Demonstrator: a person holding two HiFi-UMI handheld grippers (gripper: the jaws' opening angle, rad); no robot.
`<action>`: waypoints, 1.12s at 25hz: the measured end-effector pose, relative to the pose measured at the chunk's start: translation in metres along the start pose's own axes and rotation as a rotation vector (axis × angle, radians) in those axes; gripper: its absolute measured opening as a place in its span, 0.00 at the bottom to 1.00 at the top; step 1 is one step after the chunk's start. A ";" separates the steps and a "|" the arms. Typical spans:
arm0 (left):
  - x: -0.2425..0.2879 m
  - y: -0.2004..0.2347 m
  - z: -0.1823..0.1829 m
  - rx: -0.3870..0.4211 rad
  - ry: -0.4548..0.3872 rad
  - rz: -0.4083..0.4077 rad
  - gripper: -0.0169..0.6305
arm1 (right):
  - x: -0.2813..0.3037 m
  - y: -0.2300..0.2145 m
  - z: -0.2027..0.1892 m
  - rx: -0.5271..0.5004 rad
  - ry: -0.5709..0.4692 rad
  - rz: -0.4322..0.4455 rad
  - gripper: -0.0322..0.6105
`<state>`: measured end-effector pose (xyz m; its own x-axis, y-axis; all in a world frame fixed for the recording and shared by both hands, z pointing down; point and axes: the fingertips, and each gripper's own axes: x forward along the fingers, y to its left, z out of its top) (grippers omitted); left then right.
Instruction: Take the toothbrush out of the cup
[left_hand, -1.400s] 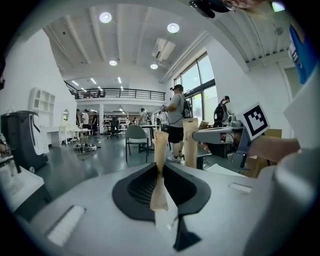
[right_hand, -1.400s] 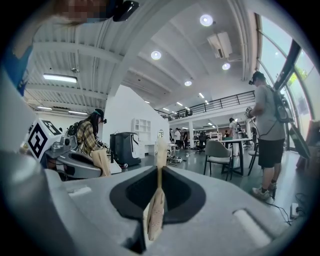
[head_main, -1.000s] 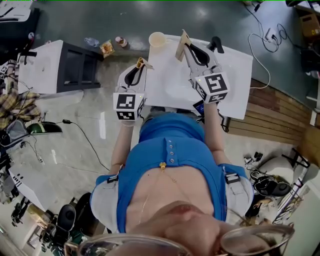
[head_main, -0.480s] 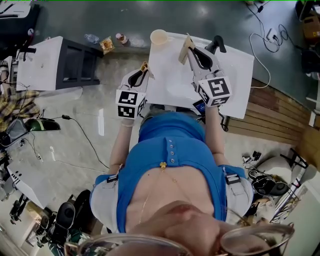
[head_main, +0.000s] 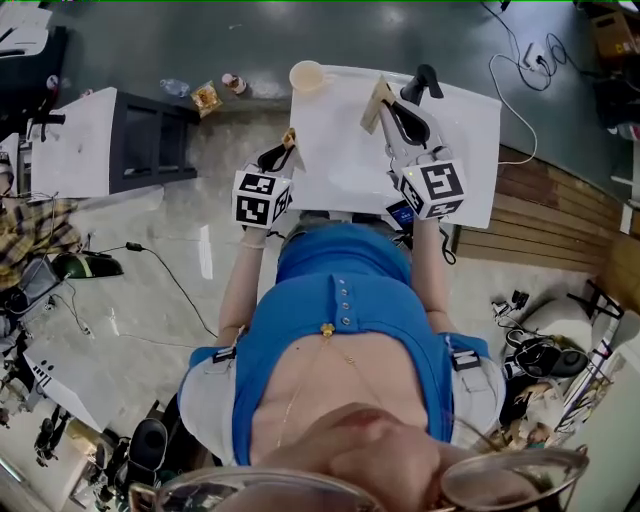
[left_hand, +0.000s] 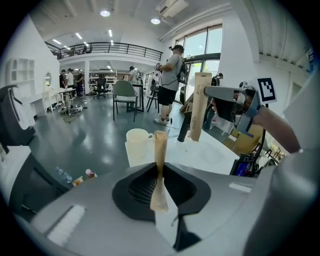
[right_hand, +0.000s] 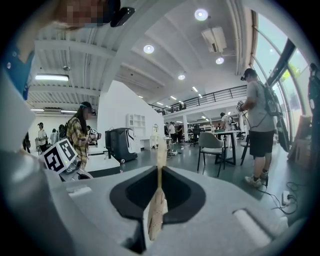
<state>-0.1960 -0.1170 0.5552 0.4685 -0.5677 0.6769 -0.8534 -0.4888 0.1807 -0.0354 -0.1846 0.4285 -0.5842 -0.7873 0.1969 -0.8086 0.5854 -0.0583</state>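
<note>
- The cup (head_main: 307, 75) stands upright on the white desk (head_main: 340, 170), right at its far left corner. It is a pale cream mug with a round open mouth.
- In the left gripper view the cup (left_hand: 137, 144) shows a small handle on its right side and plain walls.
- I cannot make out the toothbrush in any view. The cup's mouth is too small and pale to show what is inside.
- The left gripper (head_main: 290, 137) sits just beside the desk's left edge, its body over the floor. Its tan fingers (left_hand: 160, 150) are pressed flat together with nothing seen between them, and they point toward the cup.
- The right gripper (head_main: 377, 103) is over the desk and points at the far edge. Its tan fingers (right_hand: 160, 150) are also clenched into one thin strip, gripping nothing visible.
- A dark slanted object (head_main: 420, 83) rises at the far edge, just beside the right gripper's fingers; I cannot tell what it is.
- Cup and right gripper are well apart.
</note>
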 end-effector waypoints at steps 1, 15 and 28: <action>0.004 0.001 0.000 -0.004 -0.005 -0.002 0.10 | -0.002 -0.001 0.000 0.004 -0.003 -0.002 0.09; 0.043 0.021 0.014 -0.134 -0.052 -0.028 0.09 | -0.044 -0.017 -0.013 0.024 0.010 -0.115 0.09; 0.082 0.030 -0.013 -0.216 -0.012 -0.004 0.09 | -0.071 -0.028 -0.026 0.040 0.045 -0.190 0.09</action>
<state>-0.1860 -0.1693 0.6249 0.4740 -0.5745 0.6673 -0.8798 -0.3387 0.3334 0.0308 -0.1405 0.4415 -0.4181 -0.8729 0.2515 -0.9065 0.4186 -0.0544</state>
